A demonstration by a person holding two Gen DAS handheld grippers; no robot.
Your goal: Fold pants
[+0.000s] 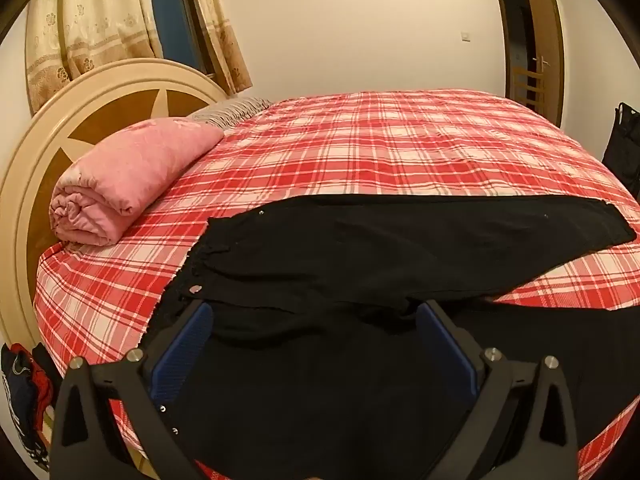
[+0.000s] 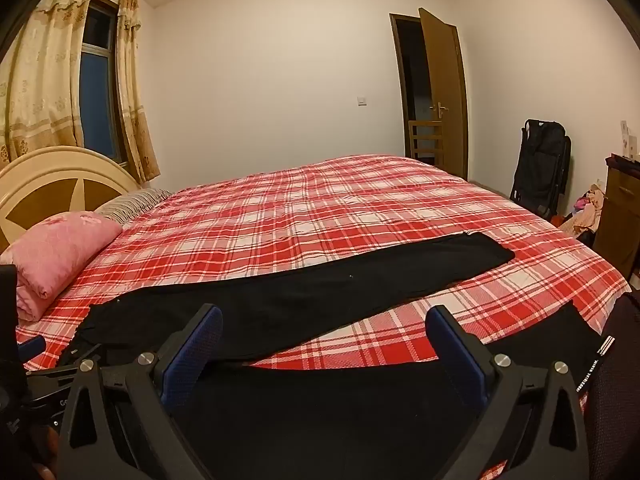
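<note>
Both claws gape fully wide and grip nothing: my left claw (image 1: 314, 316) hovers over the waist of the black cotton pants (image 1: 400, 236), my right claw (image 2: 324, 320) over the near leg. These pants lie spread along the near edge of the red-and-white plaid bed cover (image 1: 380, 140). Left of them, apart, sits a rolled pink quilt (image 1: 128, 176) against the cream round headboard (image 1: 100, 92). Beyond stretches bare plaid.
</note>
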